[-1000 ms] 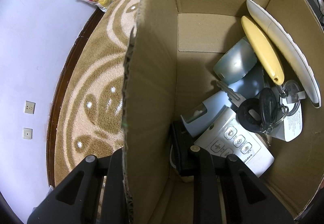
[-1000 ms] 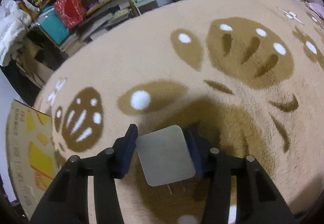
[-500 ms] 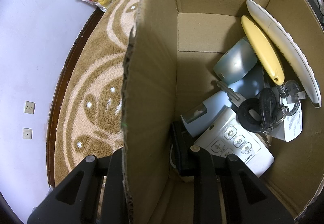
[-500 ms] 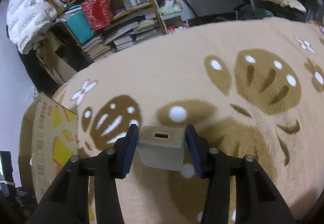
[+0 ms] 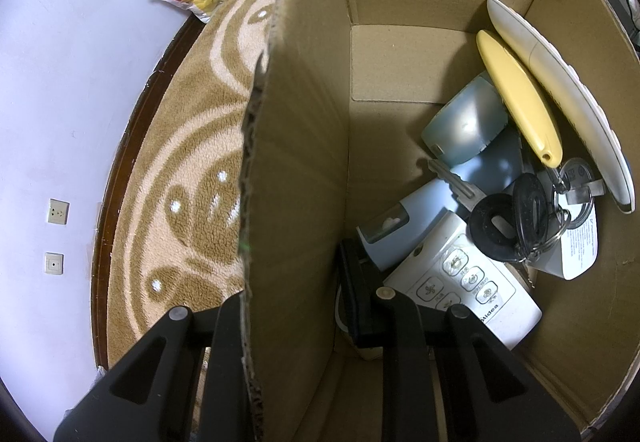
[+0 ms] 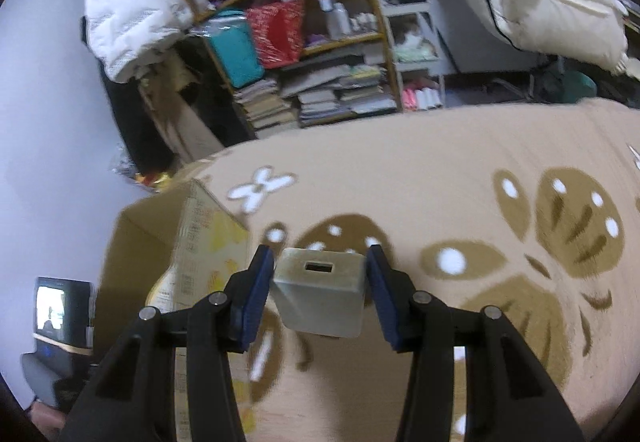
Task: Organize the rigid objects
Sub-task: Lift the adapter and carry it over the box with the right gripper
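Observation:
My left gripper [image 5: 292,302] is shut on the side wall of an open cardboard box [image 5: 304,162], one finger outside and one inside. Inside the box lie a white Midea remote [image 5: 460,282], a bunch of black keys [image 5: 512,218], a yellow oblong piece [image 5: 520,98], a long white remote [image 5: 560,94] and pale blue-grey gadgets [image 5: 464,122]. In the right wrist view my right gripper [image 6: 320,282] is shut on a grey USB charger block [image 6: 320,298], held above the rug. The same box [image 6: 160,242] stands to its lower left.
A tan rug with brown patterns [image 6: 480,170] covers the floor. A cluttered wooden shelf [image 6: 320,54] with books, bags and bottles stands behind it, with a white jacket [image 6: 132,18] to its left. A white wall with sockets [image 5: 58,210] borders the rug.
The right gripper has risen and tilted up with the charger block, bringing the shelf and the box into view. The left gripper has stayed clamped on the box wall.

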A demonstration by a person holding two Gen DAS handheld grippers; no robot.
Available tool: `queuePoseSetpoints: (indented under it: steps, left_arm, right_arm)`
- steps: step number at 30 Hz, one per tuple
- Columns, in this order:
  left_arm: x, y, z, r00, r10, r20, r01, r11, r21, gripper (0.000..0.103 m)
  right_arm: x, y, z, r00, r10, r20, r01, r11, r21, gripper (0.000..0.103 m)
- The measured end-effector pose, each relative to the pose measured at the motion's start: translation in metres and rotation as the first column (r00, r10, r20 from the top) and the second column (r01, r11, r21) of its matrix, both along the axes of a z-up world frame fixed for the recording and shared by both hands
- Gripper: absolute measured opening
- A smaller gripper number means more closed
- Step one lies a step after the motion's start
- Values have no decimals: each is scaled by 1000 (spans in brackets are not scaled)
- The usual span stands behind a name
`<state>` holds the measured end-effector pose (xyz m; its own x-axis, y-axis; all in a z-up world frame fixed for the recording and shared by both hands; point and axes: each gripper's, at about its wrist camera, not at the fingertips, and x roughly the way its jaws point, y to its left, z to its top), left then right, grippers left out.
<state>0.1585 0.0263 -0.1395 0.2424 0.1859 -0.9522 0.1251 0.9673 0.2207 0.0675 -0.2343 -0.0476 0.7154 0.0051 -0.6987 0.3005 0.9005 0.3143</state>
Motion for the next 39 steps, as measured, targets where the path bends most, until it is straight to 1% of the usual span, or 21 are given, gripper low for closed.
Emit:
queuePoseSetpoints:
  steps: [4,11,19,27,33,39]
  left_arm:
    - [0,-1,0,1000,-1,1,1,1000,1,21]
    - [0,-1,0,1000,-1,0,1,1000,1,20]
    - [1,-1,0,1000,0,0,0,1000,1,20]
    - [1,-1,0,1000,0,0,0,1000,1,20]
    - [1,-1,-1,1000,1,-1,-1,1000,-2,20]
    - [0,-1,-2,1000,1,-2,-1,1000,-4,20]
  right_arm:
    - [0,20,17,998,45,52,-46,999,10,51]
    - [4,48,32,988,115,99,-117,993,6,51]
    - [14,67,33,979,163,120,-168,985,32,51]
    - [38,86,32,966,216,146,-227,972,63,51]
    - [53,95,26,961,240,137,-254,962,97,51]
    - [58,95,11,960,256,115,-271,951,148,51]
